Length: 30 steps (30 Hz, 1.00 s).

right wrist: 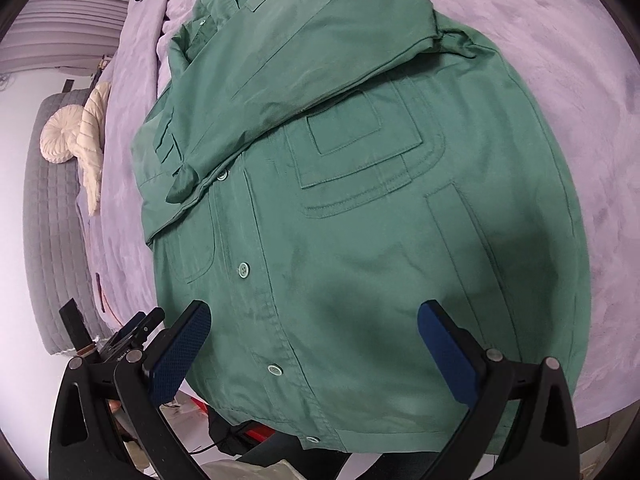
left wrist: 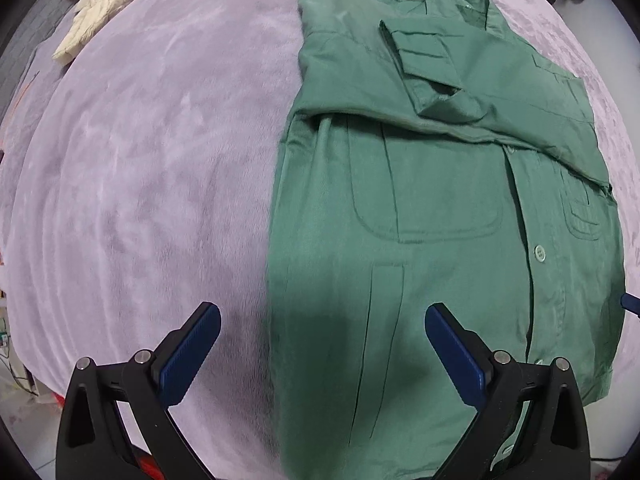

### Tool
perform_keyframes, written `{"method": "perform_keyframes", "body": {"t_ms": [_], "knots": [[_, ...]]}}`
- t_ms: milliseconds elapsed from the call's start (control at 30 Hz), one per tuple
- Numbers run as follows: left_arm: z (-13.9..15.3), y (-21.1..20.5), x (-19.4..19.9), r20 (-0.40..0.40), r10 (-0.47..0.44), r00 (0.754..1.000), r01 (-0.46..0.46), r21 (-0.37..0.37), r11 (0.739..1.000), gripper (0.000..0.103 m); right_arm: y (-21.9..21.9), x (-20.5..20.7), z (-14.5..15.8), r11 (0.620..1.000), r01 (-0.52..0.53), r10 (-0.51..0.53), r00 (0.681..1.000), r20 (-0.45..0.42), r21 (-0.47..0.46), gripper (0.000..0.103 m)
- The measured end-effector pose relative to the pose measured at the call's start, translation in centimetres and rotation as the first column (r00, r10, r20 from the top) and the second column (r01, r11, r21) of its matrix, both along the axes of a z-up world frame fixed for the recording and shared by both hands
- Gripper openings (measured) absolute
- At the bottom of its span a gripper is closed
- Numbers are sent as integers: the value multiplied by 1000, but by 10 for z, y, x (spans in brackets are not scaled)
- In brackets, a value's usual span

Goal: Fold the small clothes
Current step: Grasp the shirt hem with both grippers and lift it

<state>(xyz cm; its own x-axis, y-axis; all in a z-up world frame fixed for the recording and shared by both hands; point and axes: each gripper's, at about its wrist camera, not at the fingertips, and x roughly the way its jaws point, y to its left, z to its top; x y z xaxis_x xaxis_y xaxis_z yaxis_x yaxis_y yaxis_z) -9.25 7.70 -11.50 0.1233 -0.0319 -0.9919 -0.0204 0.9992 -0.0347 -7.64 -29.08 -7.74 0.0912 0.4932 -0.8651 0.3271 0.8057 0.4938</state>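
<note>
2 sleeves folded across green button-front cotton jacket (right wrist: 360, 240) on lilac plush blanket (left wrist: 140, 180); bottom-up fold pending, both grippers' jaws apart, empty.

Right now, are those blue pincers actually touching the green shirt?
Cannot tell. Both wrist views show the left gripper and right gripper wide open over the green shirt, holding nothing, but neither shows a plain gap or contact.
</note>
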Motion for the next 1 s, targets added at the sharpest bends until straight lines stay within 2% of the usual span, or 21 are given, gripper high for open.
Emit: {"method": "perform_keyframes", "body": {"t_ms": [167,333,400,567,700,800,833,867,900,933,967,1000], "knots": [[-22,4,-49,-67,5,998,-3,31,1000,102,-35,-40,0,999,-3,3,1000,3,-44,103],[-43,2,-91,-140,41,989,-45,-27,999,102,-80,-85,-11,994,20,-24,999,-36,-107,103],[-49,-3,-103,-143,40,989,-44,-23,999,102,-93,-99,-18,993,20,-27,998,-54,-118,103],[-51,-17,-114,-131,-1,991,1,0,1000,102,-107,-128,-42,997,1,-10,994,-105,-82,103],[-50,-16,-117,-125,-3,992,0,-20,1000,102,-99,-133,-48,1000,-15,14,995,-99,-10,103],[-46,-11,-119,-124,-10,992,9,-10,1000,81,-87,-131,-48,997,-46,51,996,-77,67,103],[-44,-6,-119,-124,-10,992,9,-6,1000,69,-82,-129,-46,995,-57,63,995,-71,76,103],[-42,-1,-119,-124,-6,992,6,1,1000,62,-78,-129,-46,995,-67,72,995,-70,74,103],[-40,4,-120,-127,-1,992,1,3,1000,48,-76,-128,-47,995,-67,72,994,-76,72,102],[-37,10,-120,-131,5,991,-7,-13,1000,40,-76,-128,-49,996,-56,63,994,-89,74,100],[-34,17,-120,-135,13,991,-19,-41,999,36,-77,-128,-50,996,-42,49,994,-99,79,96],[-30,24,-119,-138,16,990,-25,-64,998,29,-78,-127,-51,996,-25,34,994,-109,85,82]]}}
